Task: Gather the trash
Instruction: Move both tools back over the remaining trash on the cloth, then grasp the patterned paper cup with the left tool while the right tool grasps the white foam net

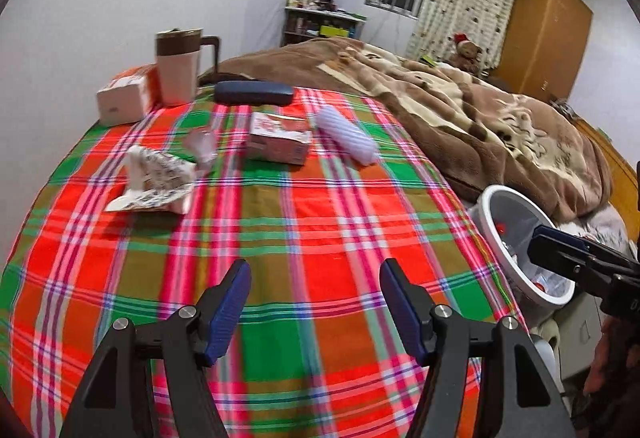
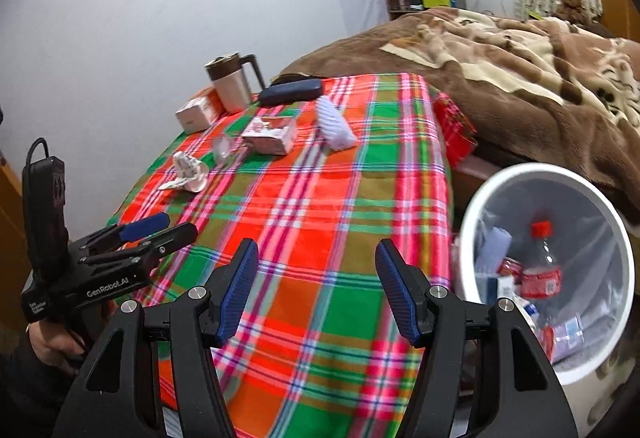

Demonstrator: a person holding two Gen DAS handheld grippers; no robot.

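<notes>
We see the risks laid out from the left edge of the counter (image 1: 320, 238) across to the bin. Farthest left stand a tissue box (image 1: 126, 97) and a mug (image 1: 178, 67), with a dark case (image 1: 254, 92) beside them; these look like keepers, and a careless sweep could knock the mug over or send the wrong thing to the trash. Next comes the crumpled paper (image 1: 154, 179), light and loose, likely to slip from a shallow pinch or tear. Just right of it lies a clear plastic piece (image 1: 204, 145), hard to make out against the plaid cloth, so we could easily miss it or crush it. The small carton (image 1: 280, 137) and the ribbed white tube (image 1: 348, 135) follow; the tube may roll off toward the bed if nudged. Our left claw (image 1: 316, 302) hangs over bare cloth, its jaws apart and empty, well short of all the trash. Our right claw (image 2: 316, 286) is likewise apart and empty. The bin (image 2: 500, 181) stands off the right edge with a bottle (image 2: 542, 270) inside; a drop released early would land on the floor.
</notes>
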